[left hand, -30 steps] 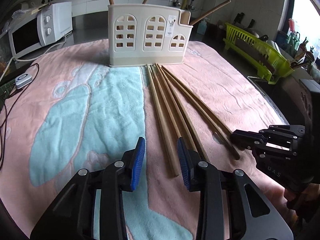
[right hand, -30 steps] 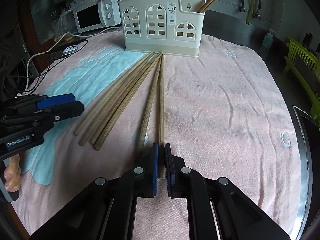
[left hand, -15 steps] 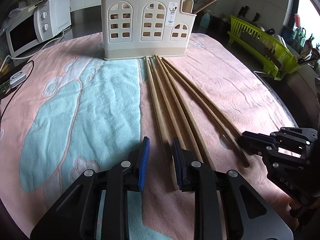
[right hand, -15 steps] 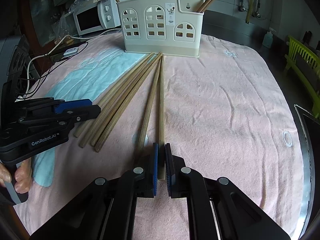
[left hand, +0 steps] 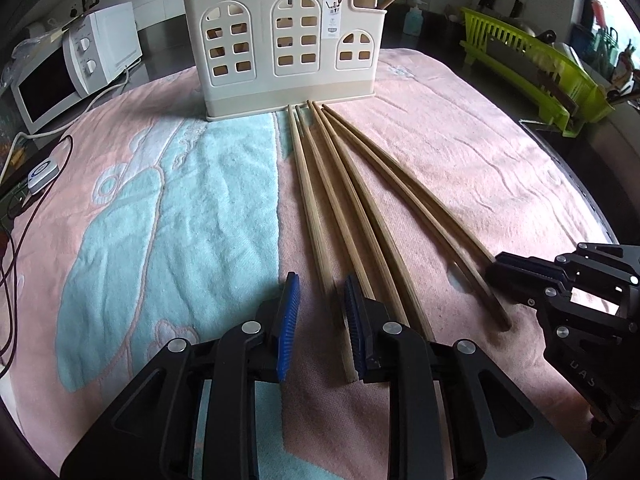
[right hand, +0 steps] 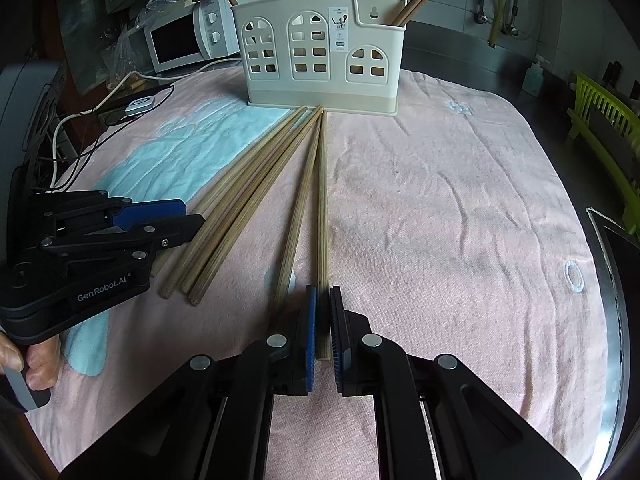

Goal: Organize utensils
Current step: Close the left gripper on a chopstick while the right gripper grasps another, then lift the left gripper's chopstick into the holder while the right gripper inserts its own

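Right tongs pinch the rightmost chopstick at its near end, ready for lifting toward the holder at upper centre. Left tongs part-open, straddling the leftmost stick.

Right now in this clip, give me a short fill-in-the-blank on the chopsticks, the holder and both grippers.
1. The right gripper is shut on the near end of one ____.
2. The left gripper is ____, with the end of the leftmost chopstick between its fingers.
3. The loose chopsticks lie on a towel that is pink and ____.
4. Their far tips point at the cream utensil holder, which stands ____.

Missing words: chopstick; open; blue; upright
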### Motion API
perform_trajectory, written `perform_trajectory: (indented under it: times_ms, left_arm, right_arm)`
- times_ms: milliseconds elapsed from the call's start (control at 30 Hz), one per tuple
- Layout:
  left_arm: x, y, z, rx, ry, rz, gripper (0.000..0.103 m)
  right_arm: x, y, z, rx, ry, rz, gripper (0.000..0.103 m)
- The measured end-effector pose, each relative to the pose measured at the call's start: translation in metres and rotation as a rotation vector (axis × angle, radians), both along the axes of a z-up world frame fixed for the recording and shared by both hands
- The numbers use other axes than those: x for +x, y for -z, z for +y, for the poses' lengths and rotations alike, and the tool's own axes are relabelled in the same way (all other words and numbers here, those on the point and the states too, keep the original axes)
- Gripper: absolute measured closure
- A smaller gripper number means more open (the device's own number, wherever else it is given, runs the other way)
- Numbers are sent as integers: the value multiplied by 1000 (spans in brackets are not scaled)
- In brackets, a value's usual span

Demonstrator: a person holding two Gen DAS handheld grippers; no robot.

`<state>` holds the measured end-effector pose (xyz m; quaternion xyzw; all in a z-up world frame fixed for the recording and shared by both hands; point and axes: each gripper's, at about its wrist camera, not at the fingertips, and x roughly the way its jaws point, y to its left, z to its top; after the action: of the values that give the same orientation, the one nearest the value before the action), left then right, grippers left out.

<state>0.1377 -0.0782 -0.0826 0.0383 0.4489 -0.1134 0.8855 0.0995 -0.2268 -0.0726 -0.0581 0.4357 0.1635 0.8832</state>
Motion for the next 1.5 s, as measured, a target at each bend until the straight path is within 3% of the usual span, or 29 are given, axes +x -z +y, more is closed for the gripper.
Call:
perform_trajectory:
  times_ms: [200,367,633,800,1200,1500]
  left_arm:
    - [-1,0,-1,8,-13,-7,81]
    - [-1,-2,1,6,-14,-9,95]
    - [-10,-10,15,-50,-3,-50,97]
    - [-19,-26,28,-100,-7,-121,97]
    - [-29,-78,49,-189,-45,-323,97]
    - [-20,-104,57,-191,-39,-358,97]
  right_arm:
    - [0,0,0,-8,1,-4,96]
    - [0,-1,-2,10,8,-1,96]
    - [-2,-10,-6,30,15,-15,96]
    - [-5,-21,-8,49,17,-38,96]
    - [-5,-75,-13,122,26,-167,96]
    - [5,-118,-8,145,0,-252,96]
